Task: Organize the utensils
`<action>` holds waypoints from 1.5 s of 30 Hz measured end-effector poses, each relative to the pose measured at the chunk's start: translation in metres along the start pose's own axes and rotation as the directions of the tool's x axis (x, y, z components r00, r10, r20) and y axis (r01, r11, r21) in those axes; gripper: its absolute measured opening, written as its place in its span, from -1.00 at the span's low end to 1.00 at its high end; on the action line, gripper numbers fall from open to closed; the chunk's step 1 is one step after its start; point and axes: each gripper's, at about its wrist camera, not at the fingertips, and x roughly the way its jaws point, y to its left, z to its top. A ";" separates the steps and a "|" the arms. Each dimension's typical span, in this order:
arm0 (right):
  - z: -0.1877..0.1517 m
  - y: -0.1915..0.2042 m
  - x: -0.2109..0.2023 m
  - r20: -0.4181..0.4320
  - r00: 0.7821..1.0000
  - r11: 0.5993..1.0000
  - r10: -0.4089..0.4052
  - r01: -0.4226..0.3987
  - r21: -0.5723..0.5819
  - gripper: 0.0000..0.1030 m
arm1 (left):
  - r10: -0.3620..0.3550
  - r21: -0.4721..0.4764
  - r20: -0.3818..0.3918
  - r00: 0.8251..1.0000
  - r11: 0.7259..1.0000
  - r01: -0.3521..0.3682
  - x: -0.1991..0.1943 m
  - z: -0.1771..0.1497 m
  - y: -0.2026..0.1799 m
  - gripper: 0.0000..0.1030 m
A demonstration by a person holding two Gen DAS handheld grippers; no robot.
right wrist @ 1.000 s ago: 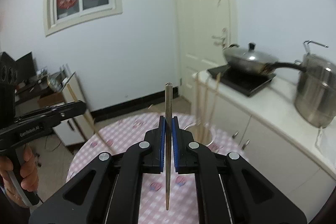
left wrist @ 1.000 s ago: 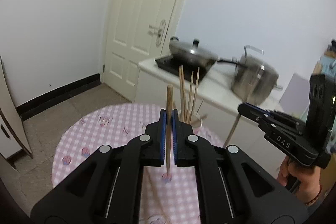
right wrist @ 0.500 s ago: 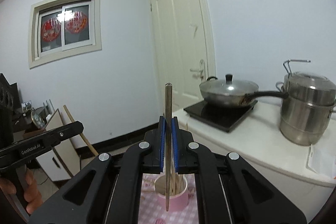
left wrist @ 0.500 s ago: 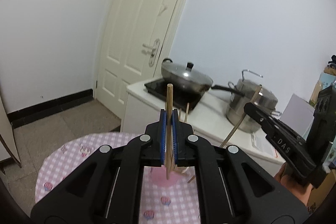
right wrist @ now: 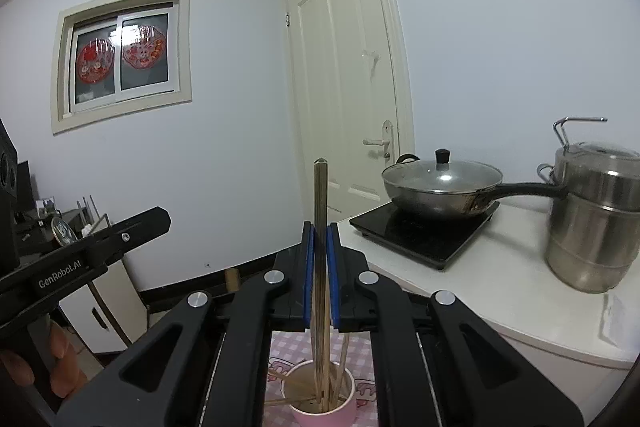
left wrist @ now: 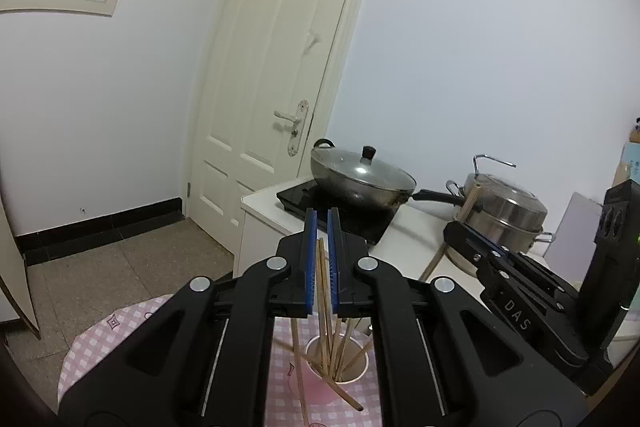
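We hold our right gripper clamped on one upright chopstick above the pink cup to drop it in, while our left gripper is closed.

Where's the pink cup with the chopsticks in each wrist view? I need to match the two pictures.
Left wrist view: pink cup at bottom centre, below the shut left gripper, on the checked tablecloth.
Right wrist view: pink cup at bottom centre, under the right gripper.
Shared landmark: the lidded wok on the counter.
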 end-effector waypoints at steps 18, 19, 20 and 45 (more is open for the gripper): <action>-0.043 -0.006 0.026 -0.147 0.988 0.999 0.044 -0.040 0.030 -0.90 | 0.013 0.041 -0.256 0.967 0.999 -0.002 0.051 -0.042 0.008 -0.87; -0.046 -0.007 0.028 -0.160 0.986 0.999 0.046 -0.041 0.036 -0.90 | 0.013 0.048 -0.274 0.962 0.999 0.000 0.055 -0.045 0.007 -0.87; -0.049 -0.008 0.030 -0.176 0.983 0.998 0.051 -0.044 0.042 -0.90 | 0.020 0.052 -0.285 0.958 0.999 -0.005 0.059 -0.046 0.006 -0.87; -0.061 -0.025 0.036 -0.221 0.968 0.988 0.121 -0.096 0.122 -0.86 | 0.064 0.097 -0.406 0.911 0.995 -0.027 0.107 -0.069 0.004 -0.21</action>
